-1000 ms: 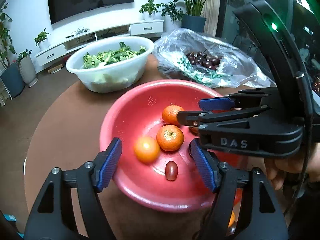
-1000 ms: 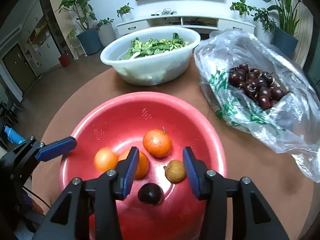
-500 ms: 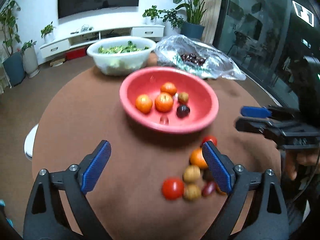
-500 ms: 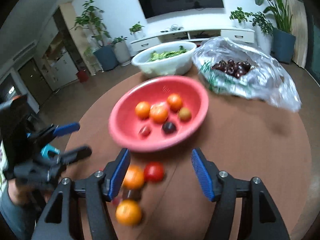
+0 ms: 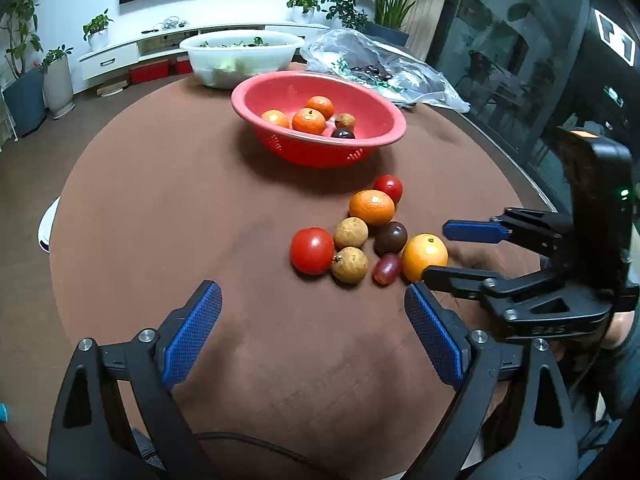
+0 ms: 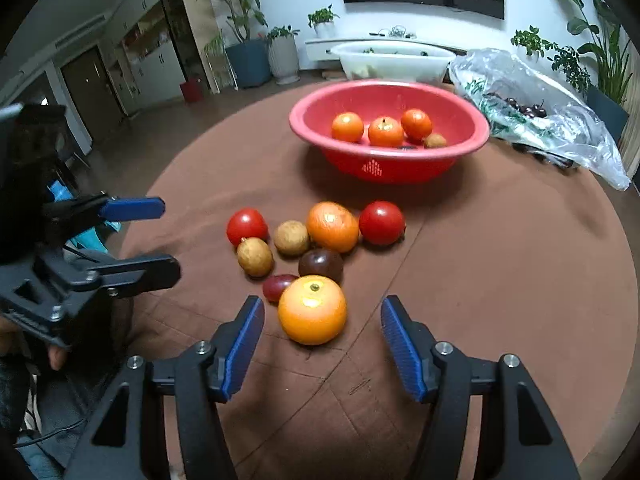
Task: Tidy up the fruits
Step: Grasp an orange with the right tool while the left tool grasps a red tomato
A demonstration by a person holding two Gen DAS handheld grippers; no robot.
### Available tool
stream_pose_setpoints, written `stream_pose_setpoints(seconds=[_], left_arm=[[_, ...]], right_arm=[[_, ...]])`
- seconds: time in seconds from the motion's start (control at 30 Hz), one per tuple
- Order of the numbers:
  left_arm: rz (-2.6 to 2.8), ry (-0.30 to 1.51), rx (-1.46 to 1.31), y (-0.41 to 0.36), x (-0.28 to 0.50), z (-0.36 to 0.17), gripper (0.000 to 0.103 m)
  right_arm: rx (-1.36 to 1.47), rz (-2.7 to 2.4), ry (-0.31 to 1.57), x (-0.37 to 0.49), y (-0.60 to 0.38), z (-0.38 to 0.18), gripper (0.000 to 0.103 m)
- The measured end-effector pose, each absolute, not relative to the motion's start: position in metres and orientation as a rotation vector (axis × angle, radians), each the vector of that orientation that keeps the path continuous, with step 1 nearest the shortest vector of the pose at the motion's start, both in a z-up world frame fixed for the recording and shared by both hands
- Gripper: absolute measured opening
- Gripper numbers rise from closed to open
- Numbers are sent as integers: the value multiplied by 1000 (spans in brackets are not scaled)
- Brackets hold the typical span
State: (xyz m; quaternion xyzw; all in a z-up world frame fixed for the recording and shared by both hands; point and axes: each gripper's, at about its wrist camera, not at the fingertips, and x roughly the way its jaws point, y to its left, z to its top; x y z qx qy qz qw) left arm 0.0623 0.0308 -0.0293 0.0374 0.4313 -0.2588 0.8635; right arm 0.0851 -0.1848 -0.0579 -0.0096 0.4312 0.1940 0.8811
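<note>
A red bowl (image 5: 384, 142) (image 6: 472, 148) on the brown round table holds three oranges, a brown fruit and a dark plum. Loose fruit lies in a cluster in front of it: a large orange (image 6: 312, 309) (image 5: 425, 256), a second orange (image 6: 333, 226), two tomatoes (image 6: 381, 223) (image 6: 247, 226), two brown fruits (image 6: 255, 257), a dark plum (image 6: 321, 265) and a red grape (image 6: 276, 285). My right gripper (image 6: 322, 338) is open and empty, just in front of the large orange. My left gripper (image 5: 314, 328) is open and empty, short of the cluster.
A white tub of greens (image 5: 240, 56) and a clear plastic bag of cherries (image 6: 532, 116) stand behind the red bowl. The table edge curves close on both sides. Plants and a TV cabinet stand beyond.
Both grippers have pulled back from over the red bowl toward the near table edge and dropped lower. The loose fruit cluster has come into view. Both stay open and empty.
</note>
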Motion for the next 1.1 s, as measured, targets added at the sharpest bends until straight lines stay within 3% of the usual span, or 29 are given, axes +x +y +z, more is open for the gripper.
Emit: stream_pose_setpoints(seconds=[0.33,0.43,0.8,0.93,1.1], left_arm=[[-538,927,126,24,83,-29,93],[-554,936,130,21,89,-31,93],[-644,981,165,17,127,-34,91],[-671,1028,162,21,144,-36,69],[-727,1073,177,11,143,-49,57]], right_arm=[[-35,416,925,89,-181,-74,51],[-16,436,920,88,-182,-72,41],[123,412,892,77,-212,-61,41],[140,412,890,76,-215,-62,41],[149,418,895,78,-215,-64,41]])
